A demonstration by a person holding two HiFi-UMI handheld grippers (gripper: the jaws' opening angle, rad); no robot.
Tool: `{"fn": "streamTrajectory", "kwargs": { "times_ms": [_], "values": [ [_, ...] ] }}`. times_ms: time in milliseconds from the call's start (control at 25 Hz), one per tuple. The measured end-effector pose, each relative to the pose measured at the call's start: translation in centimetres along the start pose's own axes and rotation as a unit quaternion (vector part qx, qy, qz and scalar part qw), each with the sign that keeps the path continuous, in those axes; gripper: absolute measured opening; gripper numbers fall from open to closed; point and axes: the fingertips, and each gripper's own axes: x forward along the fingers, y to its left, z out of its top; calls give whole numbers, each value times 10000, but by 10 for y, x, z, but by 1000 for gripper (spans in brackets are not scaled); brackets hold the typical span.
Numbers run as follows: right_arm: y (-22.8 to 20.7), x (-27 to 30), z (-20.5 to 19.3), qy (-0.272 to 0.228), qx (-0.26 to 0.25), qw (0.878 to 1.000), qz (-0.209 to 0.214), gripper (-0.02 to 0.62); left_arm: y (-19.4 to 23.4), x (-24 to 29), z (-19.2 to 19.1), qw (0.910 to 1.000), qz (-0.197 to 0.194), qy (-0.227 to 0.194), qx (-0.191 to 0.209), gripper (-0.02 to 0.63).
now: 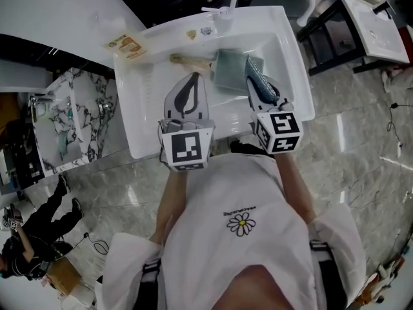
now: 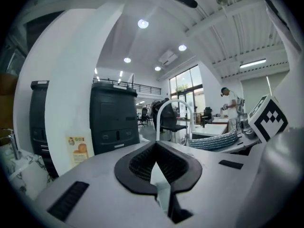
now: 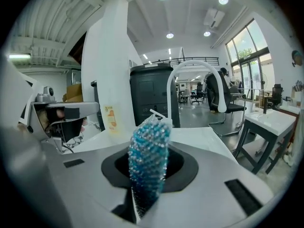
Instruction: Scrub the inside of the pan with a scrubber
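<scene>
Left gripper (image 1: 191,79): pale grey shell, black ribbed lining inside the jaws. Left cube (image 1: 187,148): black squares on white.
Right gripper (image 1: 256,84): same grey and black. Right cube (image 1: 279,131): black-on-white squares again.
Scrubber (image 3: 148,148), between the right jaws: turquoise-blue mesh with a silvery glitter.
Pan (image 1: 229,70), just ahead of the right jaws: dull grey-green. Handle (image 1: 190,60): light tan.
Sink (image 1: 145,108), under both jaws: plain white.
Sticker (image 1: 132,46), beyond the left jaws: orange-brown on cream.
Floor (image 1: 348,147): grey, marbled, glossy.
Shirt (image 1: 213,237), behind the jaws: white, with one daisy, yellow centre.

Pan (image 1: 226,70) partly behind scrubber (image 1: 255,76)
</scene>
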Motion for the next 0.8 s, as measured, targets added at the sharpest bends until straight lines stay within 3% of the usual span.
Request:
{"fn": "streamTrajectory", "kwargs": {
  "times_ms": [600,800],
  "values": [
    [-4,-1,9,-236,-74,9995,-209,61,8,0,1,9998,144,-74,95,15],
    [-4,0,14,-287,-96,9993,-222,61,11,1,9,9992,245,-304,-17,15]
  ]
}}
